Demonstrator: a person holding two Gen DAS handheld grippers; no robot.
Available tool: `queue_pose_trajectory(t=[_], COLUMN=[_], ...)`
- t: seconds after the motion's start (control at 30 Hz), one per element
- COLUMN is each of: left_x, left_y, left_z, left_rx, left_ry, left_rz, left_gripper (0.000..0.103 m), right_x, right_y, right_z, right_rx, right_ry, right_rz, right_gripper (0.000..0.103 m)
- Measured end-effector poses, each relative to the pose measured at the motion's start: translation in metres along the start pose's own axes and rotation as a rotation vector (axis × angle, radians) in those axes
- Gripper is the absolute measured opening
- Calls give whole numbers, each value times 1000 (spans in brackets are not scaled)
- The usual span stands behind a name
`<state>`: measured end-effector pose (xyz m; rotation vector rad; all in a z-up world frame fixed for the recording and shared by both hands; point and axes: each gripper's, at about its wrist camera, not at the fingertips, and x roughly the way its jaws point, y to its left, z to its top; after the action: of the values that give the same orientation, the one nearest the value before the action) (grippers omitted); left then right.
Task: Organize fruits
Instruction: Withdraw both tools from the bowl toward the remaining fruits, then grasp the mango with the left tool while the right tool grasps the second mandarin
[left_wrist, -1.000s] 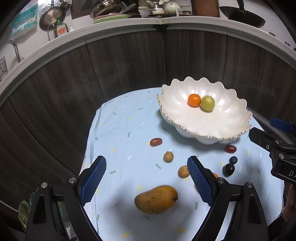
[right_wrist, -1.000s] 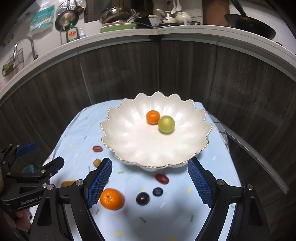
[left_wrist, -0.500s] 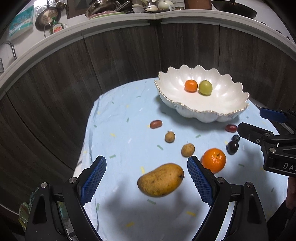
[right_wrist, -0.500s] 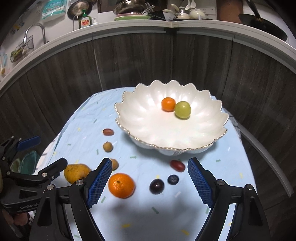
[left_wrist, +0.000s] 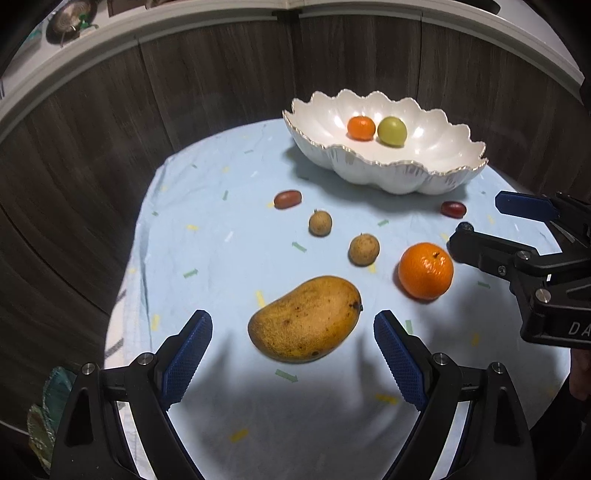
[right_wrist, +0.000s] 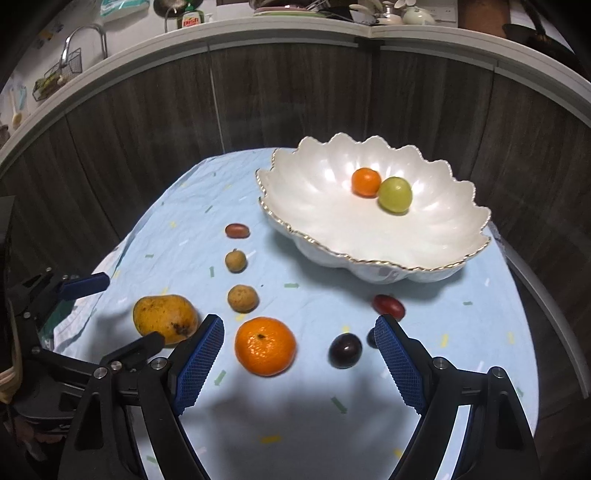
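A mango (left_wrist: 306, 318) lies on the pale blue cloth (left_wrist: 207, 236) directly ahead of the left gripper (left_wrist: 293, 341), its long axis slanting across the gap between the two blue pads rather than along it. The jaws stand wide and empty, framing the fruit without touching it, so a straight descent looks enough to bracket it. The right gripper (right_wrist: 299, 345), equally wide and holding nothing, points at a large orange (right_wrist: 265, 345) sitting between its pads, with a dark plum (right_wrist: 345, 350) just to the right. The left tongs are plainly the nearer to the mango, the right to the orange. Beyond them, two small brown round fruits (left_wrist: 364, 249) and a red grape (left_wrist: 287, 199) dot the cloth, another red grape (right_wrist: 388, 306) near the bowl's foot. The scalloped white bowl (left_wrist: 436, 181) waits farther back, already holding a small orange (left_wrist: 361, 127) and a green fruit (left_wrist: 392, 130) side by side. Nothing blocks the path from mango to bowl but the loose small fruits, which a low carry might nudge.
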<state>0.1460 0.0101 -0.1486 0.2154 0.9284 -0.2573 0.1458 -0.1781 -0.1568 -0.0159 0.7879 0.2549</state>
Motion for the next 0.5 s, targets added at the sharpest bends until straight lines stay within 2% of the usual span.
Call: queue_pose_trajectory(t=[0.5], left_x=[34], left_y=[-2], left_z=[-2], left_rx=[-10], left_ry=[31], left_rz=[-47], left_gripper=[90], right_x=[34], right_y=[11], right_z=[-2], right_rx=[-11], right_ry=[77], right_rz=[49], right_gripper=[84])
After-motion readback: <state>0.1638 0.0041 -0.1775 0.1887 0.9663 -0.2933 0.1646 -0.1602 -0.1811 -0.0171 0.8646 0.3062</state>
